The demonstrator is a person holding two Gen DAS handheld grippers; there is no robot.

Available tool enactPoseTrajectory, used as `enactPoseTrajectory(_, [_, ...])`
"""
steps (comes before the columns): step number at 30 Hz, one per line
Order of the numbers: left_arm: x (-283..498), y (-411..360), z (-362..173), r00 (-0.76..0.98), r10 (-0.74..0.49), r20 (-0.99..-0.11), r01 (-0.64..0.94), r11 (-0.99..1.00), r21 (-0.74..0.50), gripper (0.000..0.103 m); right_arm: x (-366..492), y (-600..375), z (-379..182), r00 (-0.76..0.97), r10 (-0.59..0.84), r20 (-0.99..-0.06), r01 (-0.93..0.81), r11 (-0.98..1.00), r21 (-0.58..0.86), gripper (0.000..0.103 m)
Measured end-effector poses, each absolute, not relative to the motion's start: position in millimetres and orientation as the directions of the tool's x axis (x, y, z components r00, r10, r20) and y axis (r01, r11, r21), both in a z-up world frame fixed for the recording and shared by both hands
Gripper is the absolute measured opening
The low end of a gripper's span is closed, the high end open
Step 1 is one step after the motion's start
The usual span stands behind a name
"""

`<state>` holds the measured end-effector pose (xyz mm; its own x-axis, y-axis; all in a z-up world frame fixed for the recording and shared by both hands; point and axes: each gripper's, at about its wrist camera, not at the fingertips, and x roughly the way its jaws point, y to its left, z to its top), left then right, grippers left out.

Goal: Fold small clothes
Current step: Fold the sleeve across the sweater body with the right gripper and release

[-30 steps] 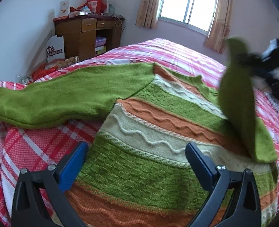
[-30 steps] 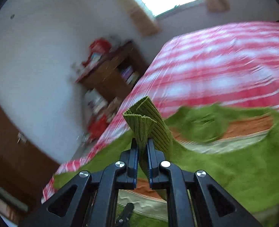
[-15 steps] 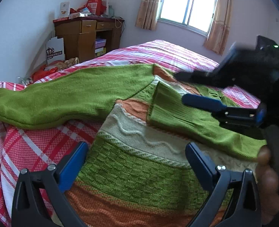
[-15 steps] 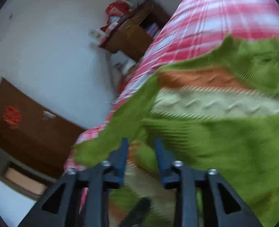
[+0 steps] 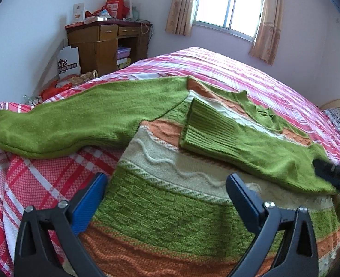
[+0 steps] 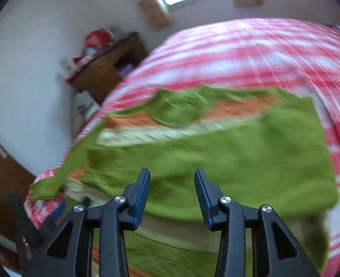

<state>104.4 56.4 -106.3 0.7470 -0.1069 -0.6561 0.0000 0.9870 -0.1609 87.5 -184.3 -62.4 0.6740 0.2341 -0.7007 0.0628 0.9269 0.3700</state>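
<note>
A knitted sweater (image 5: 170, 198) with green, orange and cream stripes lies flat on the bed. Its right sleeve (image 5: 227, 138) is folded across the chest, ribbed cuff toward the left. Its left sleeve (image 5: 77, 120) stretches out flat to the left. My left gripper (image 5: 166, 196) is open and empty just above the sweater's lower body. My right gripper (image 6: 172, 191) is open and empty above the folded sleeve (image 6: 216, 161); it also shows as a dark shape at the right edge of the left wrist view (image 5: 336, 175).
The bed has a red, pink and white plaid cover (image 5: 250, 73). A wooden desk (image 5: 107, 43) with clutter stands by the far left wall, with a white box (image 5: 68, 62) and bags on the floor. A window (image 5: 227, 7) with curtains is behind.
My right gripper carried the right sleeve across the sweater's chest, opened and let it go, then drew back to the right. My left gripper has not moved.
</note>
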Motion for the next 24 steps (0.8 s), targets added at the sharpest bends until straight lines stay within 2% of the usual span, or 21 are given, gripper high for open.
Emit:
enactPoseTrajectory(2, [105,55,-106,0.743,-0.097,-0.663,-0.003,0.989,-0.148,0.103,88,-192,-85,0.646,0.254,-0.720,0.086,0.913,0.400,0.042])
enactPoseTrajectory(3, [105,54,-106,0.740,-0.091,-0.666,-0.005,0.990,-0.141,0.103,88,-189,-87,0.664,0.261,-0.701,0.074,0.910,0.409,0.042])
enactPoseTrajectory(9, [108,47,-106,0.723,-0.050,-0.689,-0.012,0.996,-0.084,0.103,106,-159,-84,0.643,0.334,-0.689,-0.060,0.919,0.389,0.043])
enactPoseTrajectory(10, [109,48,-107,0.723,-0.048,-0.689,-0.012,0.997,-0.082,0.103,103,-167,-77,0.668,0.336,-0.664,-0.060,0.913,0.402,0.043])
enactPoseTrajectory(12, [109,48,-107,0.722,-0.046,-0.690,-0.013,0.997,-0.081,0.103,93,-186,-64,0.724,0.280,-0.630,-0.009,0.917,0.398,0.043])
enactPoseTrajectory(16, [109,49,-107,0.720,-0.041,-0.692,-0.015,0.997,-0.075,0.103,68,-237,-56,0.751,-0.008,-0.661,0.237,0.936,0.259,0.043])
enactPoseTrajectory(18, [110,48,-107,0.715,-0.038,-0.698,-0.015,0.997,-0.071,0.103,63,-256,-62,0.737,-0.103,-0.668,0.308,0.931,0.196,0.043])
enactPoseTrajectory(20, [112,47,-101,0.701,-0.037,-0.712,-0.017,0.998,-0.069,0.103,64,-276,-84,0.677,-0.114,-0.727,0.338,0.926,0.170,0.043])
enactPoseTrajectory(22, [108,51,-87,0.730,-0.065,-0.680,-0.011,0.994,-0.107,0.103,56,-287,-81,0.720,-0.063,-0.691,0.314,0.918,0.243,0.043])
enactPoseTrajectory(24, [110,51,-73,0.757,-0.089,-0.648,-0.004,0.990,-0.140,0.103,59,-287,-84,0.714,-0.057,-0.697,0.310,0.920,0.242,0.043])
